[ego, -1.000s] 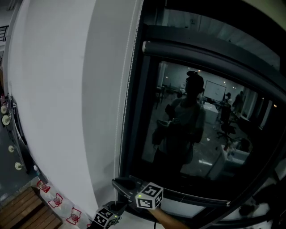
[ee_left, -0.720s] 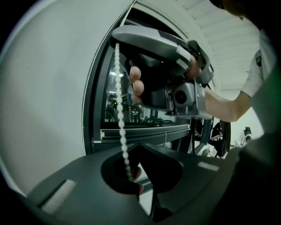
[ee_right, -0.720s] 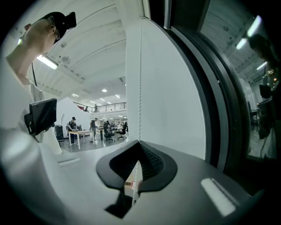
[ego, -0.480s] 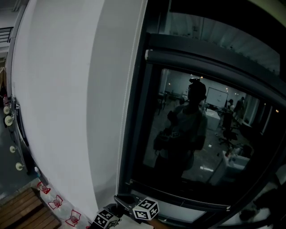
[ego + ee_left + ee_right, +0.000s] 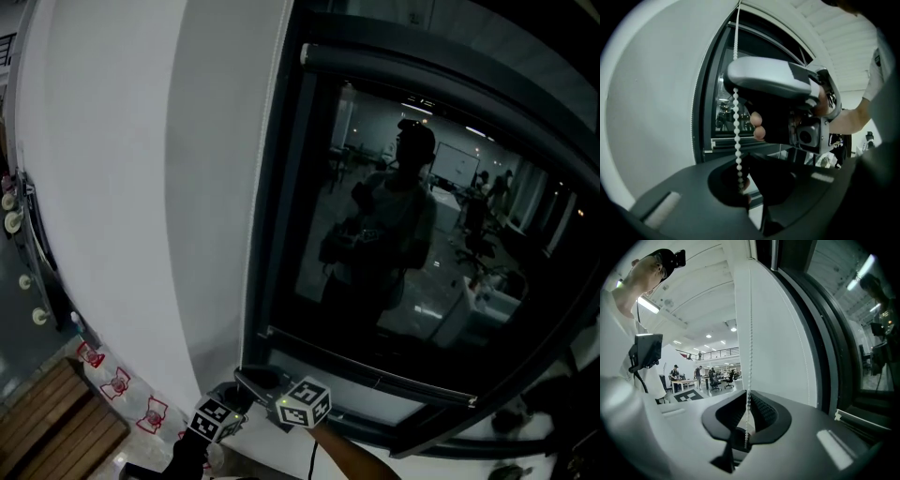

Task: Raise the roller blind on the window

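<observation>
Low at the far left, wooden planks point(image 5: 42, 436) are showing in the head view. Beside them a broad white wall point(image 5: 122, 206) is filling the space and leaving open room on that side. The wall's right edge is meeting the dark window frame point(image 5: 279, 244), and the bead chain point(image 5: 267, 187) is hanging straight down along that edge, just beside the frame. The left gripper point(image 5: 743, 182) is sitting low at the foot of the chain, its jaws pressing together on the beads. The right gripper point(image 5: 747, 420) is sitting just right of it and slightly higher on the chain, close to the frame's bottom corner. Its jaws have just been opening and are standing slightly apart, with the chain running loosely between them. Further right the glass point(image 5: 394, 234) is reflecting the person. The roller blind point(image 5: 422, 82) is lying rolled up along the window's top edge, leaving the pane uncovered.
</observation>
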Action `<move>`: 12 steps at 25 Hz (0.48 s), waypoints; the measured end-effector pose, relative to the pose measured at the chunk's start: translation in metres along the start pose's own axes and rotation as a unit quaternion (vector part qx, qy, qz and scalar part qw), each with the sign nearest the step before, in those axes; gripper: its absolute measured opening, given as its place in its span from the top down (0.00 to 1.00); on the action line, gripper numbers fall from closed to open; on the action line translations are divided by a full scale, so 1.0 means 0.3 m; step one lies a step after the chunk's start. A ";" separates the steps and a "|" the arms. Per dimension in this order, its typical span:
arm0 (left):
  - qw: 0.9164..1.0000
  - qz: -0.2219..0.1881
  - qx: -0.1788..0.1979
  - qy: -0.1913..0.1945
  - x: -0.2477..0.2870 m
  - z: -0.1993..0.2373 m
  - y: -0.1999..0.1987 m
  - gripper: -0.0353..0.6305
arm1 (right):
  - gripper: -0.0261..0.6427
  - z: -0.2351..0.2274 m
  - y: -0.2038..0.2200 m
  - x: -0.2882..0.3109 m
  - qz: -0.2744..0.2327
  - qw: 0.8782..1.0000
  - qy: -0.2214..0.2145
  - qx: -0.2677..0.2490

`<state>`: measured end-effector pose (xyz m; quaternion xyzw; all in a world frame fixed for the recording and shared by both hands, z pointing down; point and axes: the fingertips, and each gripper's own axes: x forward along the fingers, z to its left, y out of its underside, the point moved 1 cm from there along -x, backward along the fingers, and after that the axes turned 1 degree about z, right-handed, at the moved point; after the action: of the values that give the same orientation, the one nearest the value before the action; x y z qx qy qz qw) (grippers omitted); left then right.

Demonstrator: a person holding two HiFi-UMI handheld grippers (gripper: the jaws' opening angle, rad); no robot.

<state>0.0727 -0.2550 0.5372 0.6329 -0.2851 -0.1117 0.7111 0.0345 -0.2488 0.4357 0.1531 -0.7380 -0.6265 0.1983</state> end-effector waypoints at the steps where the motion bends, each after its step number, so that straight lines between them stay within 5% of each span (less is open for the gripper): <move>1: 1.000 -0.006 0.002 -0.012 -0.008 0.009 -0.015 0.95 | 0.89 0.004 -0.005 -0.003 -0.001 1.000 0.000 -0.003; 7: 0.994 -0.032 -0.010 -0.105 -0.083 0.058 -0.040 0.93 | 0.82 0.015 -0.057 -0.093 -0.051 0.998 0.024 0.025; 9: 0.991 -0.033 -0.023 -0.124 -0.112 0.064 -0.033 0.71 | 0.82 0.014 -0.066 -0.133 -0.063 0.997 0.034 0.036; 12: 0.984 -0.041 -0.039 -0.166 -0.162 0.082 -0.018 0.65 | 0.82 0.010 -0.067 -0.197 -0.075 0.995 0.053 0.045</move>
<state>0.0210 -0.2512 0.5201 0.5881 -0.3687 -0.2554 0.6730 0.0841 -0.2215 0.4094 0.2499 -0.7404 -0.5969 0.1820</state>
